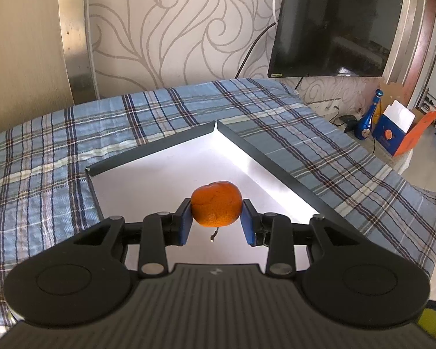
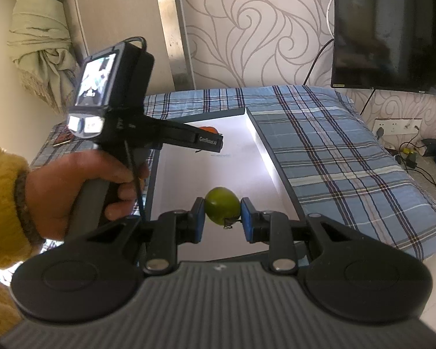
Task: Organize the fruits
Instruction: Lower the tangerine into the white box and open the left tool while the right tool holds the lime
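A round orange mandarin (image 1: 217,203) is being gripped between the blue pads of the left gripper (image 1: 217,218), above the shallow white tray with dark rims (image 1: 264,151) lying on the blue plaid-covered worktop (image 1: 101,122). A small green fruit (image 2: 222,209) is being clamped by the right gripper (image 2: 222,218) over the tray's near edge.

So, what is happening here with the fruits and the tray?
A person holds a claw in each hand. The left claw is shut on an orange mandarin and holds it above the white tray. The right claw is shut on a green fruit, also over the tray, which lies on a plaid cloth. No fruit is seen lying in the tray.
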The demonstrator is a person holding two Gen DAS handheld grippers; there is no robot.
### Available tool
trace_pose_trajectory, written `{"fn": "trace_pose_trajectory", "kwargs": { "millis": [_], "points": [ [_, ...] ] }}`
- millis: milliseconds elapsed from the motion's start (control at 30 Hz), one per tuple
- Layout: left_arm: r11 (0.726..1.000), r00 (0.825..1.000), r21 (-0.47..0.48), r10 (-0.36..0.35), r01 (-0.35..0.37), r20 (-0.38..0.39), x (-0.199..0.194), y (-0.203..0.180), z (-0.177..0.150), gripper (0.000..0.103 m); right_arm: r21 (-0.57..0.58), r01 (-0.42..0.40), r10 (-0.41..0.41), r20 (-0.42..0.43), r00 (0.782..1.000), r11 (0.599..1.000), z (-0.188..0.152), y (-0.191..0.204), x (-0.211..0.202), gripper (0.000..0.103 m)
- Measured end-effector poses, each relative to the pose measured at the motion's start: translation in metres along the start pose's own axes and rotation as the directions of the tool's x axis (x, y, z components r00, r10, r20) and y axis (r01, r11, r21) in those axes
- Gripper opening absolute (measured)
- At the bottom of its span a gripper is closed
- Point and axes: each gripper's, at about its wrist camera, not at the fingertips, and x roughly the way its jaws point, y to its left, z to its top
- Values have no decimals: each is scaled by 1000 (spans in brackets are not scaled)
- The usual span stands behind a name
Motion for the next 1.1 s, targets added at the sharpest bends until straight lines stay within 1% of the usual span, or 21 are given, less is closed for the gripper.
{"fn": "trace_pose_trajectory", "kwargs": {
  "millis": [467,833,900,933,1000,1033,1100],
  "points": [
    [1000,999,11,26,-26,-21,18,-2,4,41,-1,8,-8,-5,1000,1000,1,1,1,29],
    [999,999,21,38,-37,-36,22,-5,3,41,-1,6,-6,-5,1000,1000,0,1,2,29],
    [999,998,24,37,-36,-44,22,-5,3,44,-2,2,-2,-5,1000,1000,0,1,2,29],
    [999,998,25,38,-37,-43,22,-5,2,47,-2,0,0,-5,1000,1000,0,0,3,29],
    [999,999,28,42,-42,-31,20,-5,2,66,-3,-3,3,-5,1000,1000,0,0,3,29],
    [999,999,29,45,-44,-25,18,-5,2,69,-3,-5,5,-5,1000,1000,0,0,4,29],
    [998,999,40,46,-45,-11,15,-7,3,70,-3,-9,9,-3,1000,1000,-1,0,3,29]
  ]
}}
